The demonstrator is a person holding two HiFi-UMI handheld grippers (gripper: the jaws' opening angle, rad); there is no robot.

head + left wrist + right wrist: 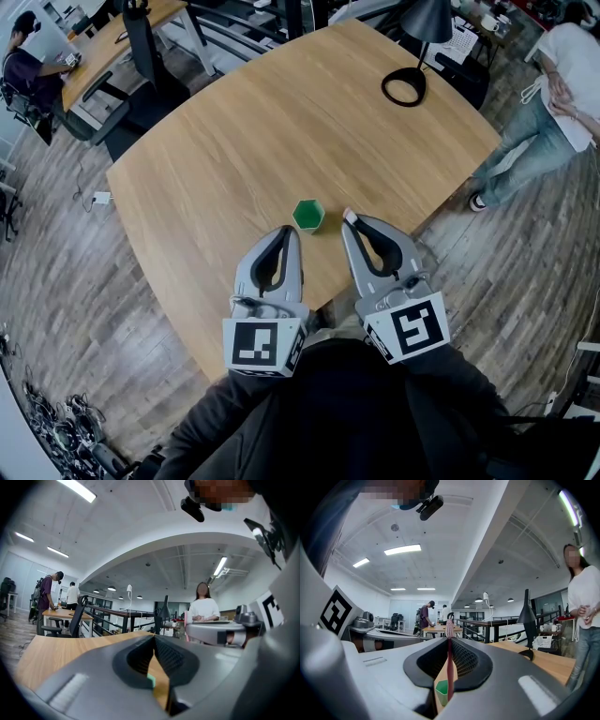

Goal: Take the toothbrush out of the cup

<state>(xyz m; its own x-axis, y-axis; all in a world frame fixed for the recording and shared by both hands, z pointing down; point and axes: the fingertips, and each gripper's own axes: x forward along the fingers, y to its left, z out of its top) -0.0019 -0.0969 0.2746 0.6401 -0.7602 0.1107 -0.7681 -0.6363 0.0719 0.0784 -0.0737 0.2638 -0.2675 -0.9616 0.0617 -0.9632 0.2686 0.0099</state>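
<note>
Left gripper [153, 638]: jaws drawn together until the tips meet, with nothing held; only a thin slit lower down stays open, showing bare wood and a sliver of green. It sits low over the near edge of the table [281, 122], pointing away from the person.
Left marker cube [258, 343]: at the back of that gripper, close to the person's dark sleeve.
Cup [307, 215]: one, green and six-sided, upright on the table just ahead of the two sets of jaw tips and between them, nearer the right-hand one. In the head view its inside looks plain green.
Toothbrush [449, 667]: one, with a red handle and pale bristles, standing upright across the right gripper's tips, bristle end up. In the head view its head lies just right of the cup. Whether the lower end clears the rim cannot be told.
Right gripper [450, 639]: jaws narrow, pressed on the toothbrush handle from both sides and held about level.
Right marker cube [411, 328]: at the back of that gripper.
Lamp [404, 87]: one, black with a ring-shaped base, at the table's far right, well apart from the cup.
Grippers counted: two.
Other people in the head view: two, one seated [23, 61] at a desk far left and one standing [553, 103] on the floor to the right.
</note>
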